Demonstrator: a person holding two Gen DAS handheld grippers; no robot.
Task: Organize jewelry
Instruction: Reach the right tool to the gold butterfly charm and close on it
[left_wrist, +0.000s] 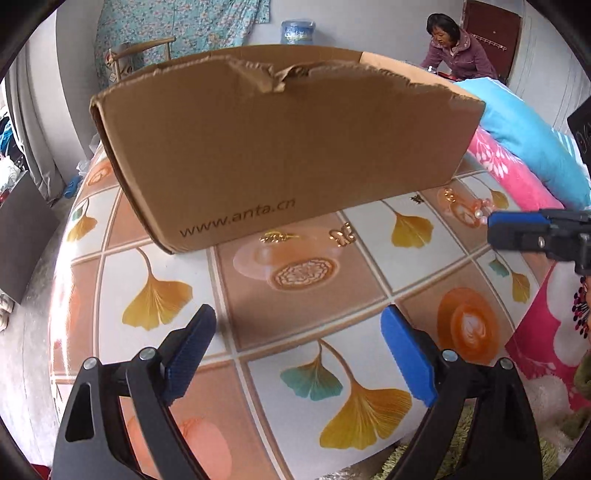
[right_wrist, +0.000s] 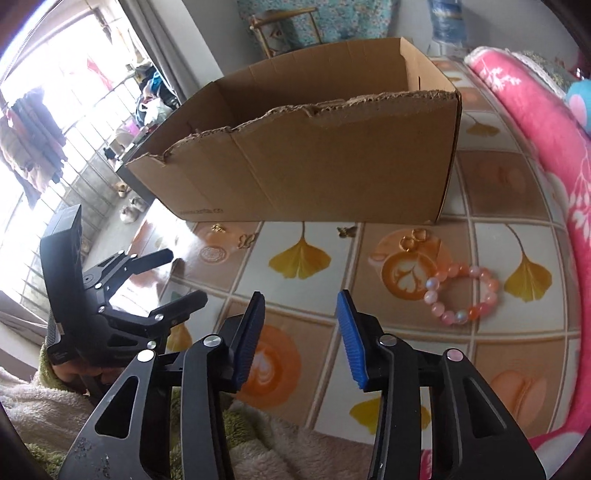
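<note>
Left gripper (left_wrist: 299, 332) gapes wide, empty; right gripper (right_wrist: 301, 325) half-spread, empty, near pink bead bracelet (right_wrist: 461, 293) before cardboard box (right_wrist: 314, 158).

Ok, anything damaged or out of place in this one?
Yes: the cardboard box has a ragged, torn top edge along its near wall, as if the flaps were ripped off. The jewelry lies loose on the tablecloth outside it, including the pink bead bracelet and gold rings. Nothing spilled.

a pink flowered quilt (right_wrist: 532, 122) lies along the counter's (left_wrist: 303, 314) edge, a blue pillow (left_wrist: 524, 133) on it; behind, a water jug (left_wrist: 297, 31), a wooden chair (left_wrist: 142, 51), a seated person (left_wrist: 456, 50).
</note>
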